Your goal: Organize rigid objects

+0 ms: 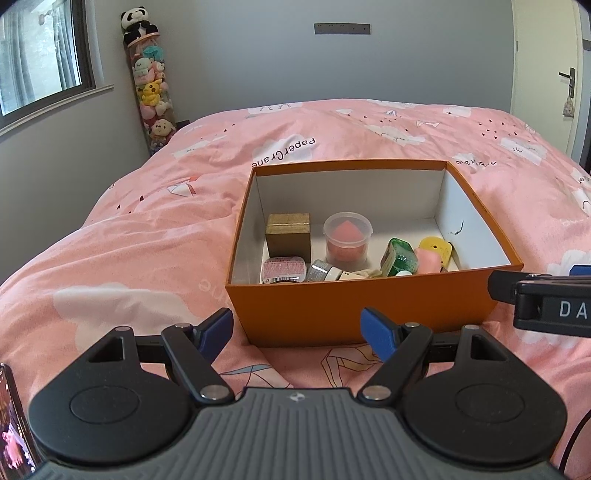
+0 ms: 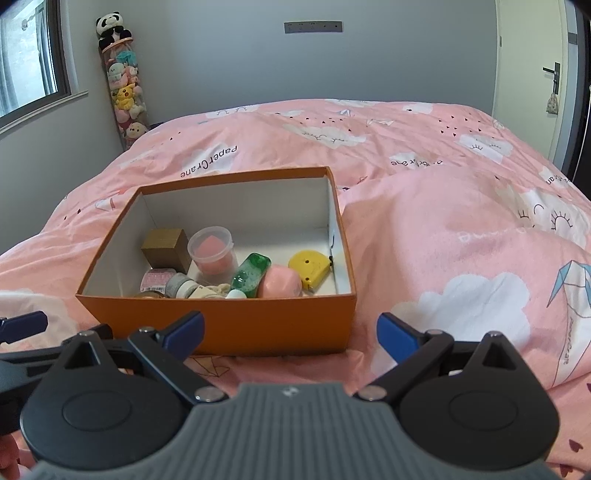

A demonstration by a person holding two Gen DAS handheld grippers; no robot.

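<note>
the orange box (image 1: 354, 306) sits on the pink bedspread (image 1: 147, 229), middle of the left wrist frame and left of centre in the right wrist one, open on top with white walls inside. everything in it is bunched along the near side: a gold cube (image 1: 289, 236) at the left, a clear tub (image 1: 347, 236) with a pink sponge in it right beside that, then a green bottle (image 1: 398, 256) lying tilted, a pink block (image 2: 279, 282) touching it, and a yellow tape measure (image 2: 308, 267) toward the right wall. a pink tin (image 1: 283, 269) and a small grey jar (image 1: 319, 271) sit low against the front wall, half hidden by it.

left gripper (image 1: 301, 330) is at the bottom of its frame, blue fingers (image 1: 378, 332) spread wide, nothing between them, just in front of the box. right gripper (image 2: 290, 332) is the same story, fingers apart and empty, near the box's front right corner.

upper left of both frames there's a tall clear tube of plush toys (image 1: 153, 96) with a panda (image 1: 136, 26) on top, next to a window (image 1: 40, 55). door handle (image 2: 554, 79) at the far right.
</note>
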